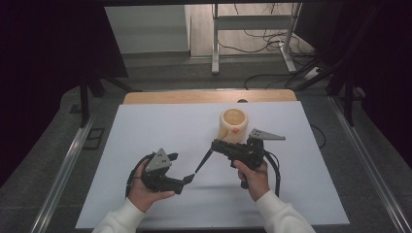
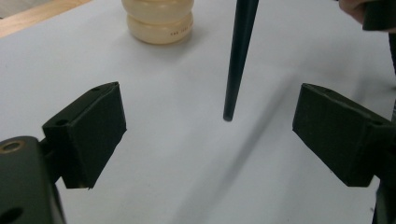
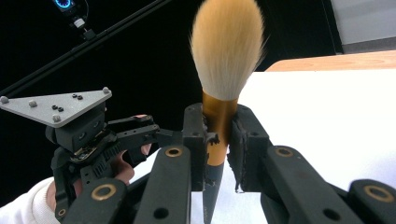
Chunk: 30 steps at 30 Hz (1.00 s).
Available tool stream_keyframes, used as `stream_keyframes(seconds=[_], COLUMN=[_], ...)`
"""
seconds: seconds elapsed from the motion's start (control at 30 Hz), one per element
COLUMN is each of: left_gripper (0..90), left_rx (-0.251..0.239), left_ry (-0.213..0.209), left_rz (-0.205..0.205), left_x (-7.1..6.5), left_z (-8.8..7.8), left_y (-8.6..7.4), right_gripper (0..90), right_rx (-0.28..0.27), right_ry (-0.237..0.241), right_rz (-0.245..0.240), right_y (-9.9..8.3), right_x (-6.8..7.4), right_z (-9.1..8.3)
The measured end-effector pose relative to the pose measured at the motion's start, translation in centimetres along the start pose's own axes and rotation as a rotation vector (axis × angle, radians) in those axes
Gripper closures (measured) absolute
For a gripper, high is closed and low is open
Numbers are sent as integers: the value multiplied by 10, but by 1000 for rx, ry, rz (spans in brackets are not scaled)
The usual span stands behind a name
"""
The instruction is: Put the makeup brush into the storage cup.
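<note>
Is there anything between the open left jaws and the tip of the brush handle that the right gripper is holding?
Nothing visible. The left gripper has bare white table between its jaws, and the brush handle, clamped by the right gripper, points down just ahead. The cream container stands farther back.

White mat (image 1: 160, 141) on wood table (image 1: 194, 97); bkgd: metal stand legs (image 1: 215, 43), floor cables (image 1: 262, 41), black curtain (image 1: 43, 58).

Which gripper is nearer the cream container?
Right. The right gripper, shut on a brush, sits just in front of the cream container. The left gripper is open and farther back toward the person, to its left.
</note>
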<state>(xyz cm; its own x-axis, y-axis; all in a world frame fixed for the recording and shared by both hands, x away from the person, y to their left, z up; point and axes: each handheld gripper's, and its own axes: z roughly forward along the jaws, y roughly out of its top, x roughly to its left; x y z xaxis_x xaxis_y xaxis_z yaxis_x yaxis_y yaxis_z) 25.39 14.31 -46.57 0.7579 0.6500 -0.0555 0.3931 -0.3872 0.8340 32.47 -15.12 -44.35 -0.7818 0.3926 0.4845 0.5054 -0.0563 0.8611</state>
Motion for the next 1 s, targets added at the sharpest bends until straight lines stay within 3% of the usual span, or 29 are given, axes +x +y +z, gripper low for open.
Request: stream_keyframes(seconds=[0.07, 0.23, 0.5, 0.77, 1.0], left_gripper=[105, 105, 104, 105, 102], left_rx=[10, -1, 16, 18, 33], left_ry=[10, 20, 47, 71, 82], left_rz=[13, -7, -3, -63, -92], left_x=[2, 7, 15, 25, 29], left_z=[-2, -12, -30, -42, -46], left_y=[-2, -10, -33, -53, -63], right_gripper=[774, 774, 774, 774, 774], right_rx=[-1, -4, -21, -31, -44], right_ry=[0, -3, -18, -30, -37], right_rz=[0, -6, -9, -16, -22], right_y=[0, 1, 4, 7, 11], right_x=[0, -1, -3, -5, -5], right_z=[0, -2, -8, -12, -16])
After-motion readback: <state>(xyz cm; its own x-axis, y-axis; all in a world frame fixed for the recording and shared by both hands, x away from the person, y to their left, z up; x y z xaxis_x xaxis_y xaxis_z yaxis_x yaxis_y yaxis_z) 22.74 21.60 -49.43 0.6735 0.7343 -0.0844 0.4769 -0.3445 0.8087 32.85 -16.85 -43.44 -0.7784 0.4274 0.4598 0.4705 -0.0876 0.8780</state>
